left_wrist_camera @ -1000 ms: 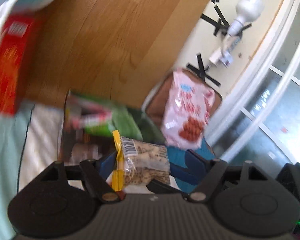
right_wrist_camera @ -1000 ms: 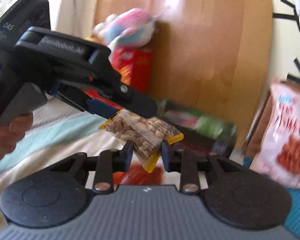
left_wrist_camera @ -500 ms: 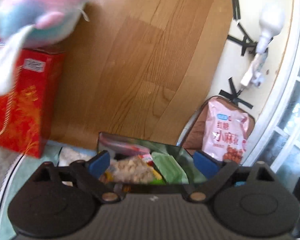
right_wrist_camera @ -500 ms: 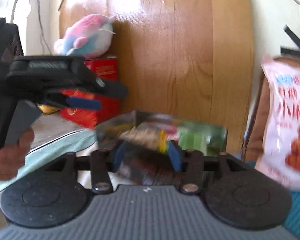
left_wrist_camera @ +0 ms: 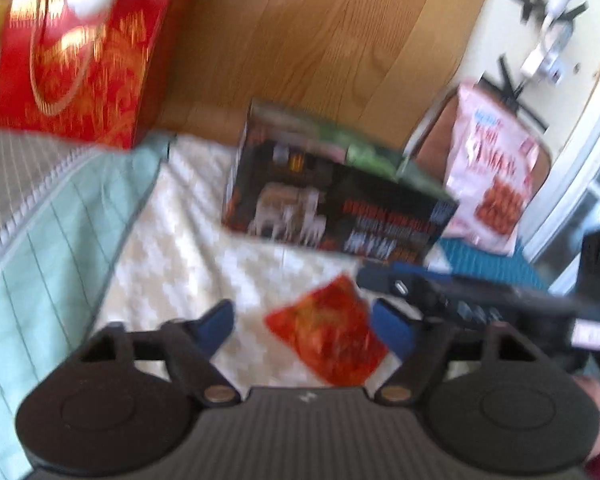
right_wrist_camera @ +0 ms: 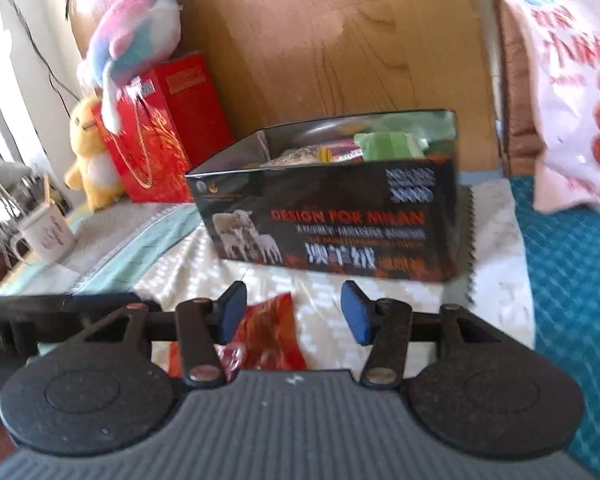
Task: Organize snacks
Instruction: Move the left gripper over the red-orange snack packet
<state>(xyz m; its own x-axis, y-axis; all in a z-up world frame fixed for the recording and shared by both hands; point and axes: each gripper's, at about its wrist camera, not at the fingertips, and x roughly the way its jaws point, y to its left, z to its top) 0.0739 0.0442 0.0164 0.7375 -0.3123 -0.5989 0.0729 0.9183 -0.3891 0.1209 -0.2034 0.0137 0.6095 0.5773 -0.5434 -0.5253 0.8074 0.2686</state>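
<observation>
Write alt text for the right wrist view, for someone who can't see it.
An open right hand-held gripper hovers over a red snack packet lying on a pale cloth, in front of a dark box holding snacks. Behind stand a red gift bag with plush toys, a wooden board, and a pink snack bag at right.

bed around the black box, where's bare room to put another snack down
Free: the white patterned cloth right of the black box, up to the teal mat, and the cloth left of the box toward the red gift bag. Crowded: directly before the box, where the red snack packet lies.
</observation>
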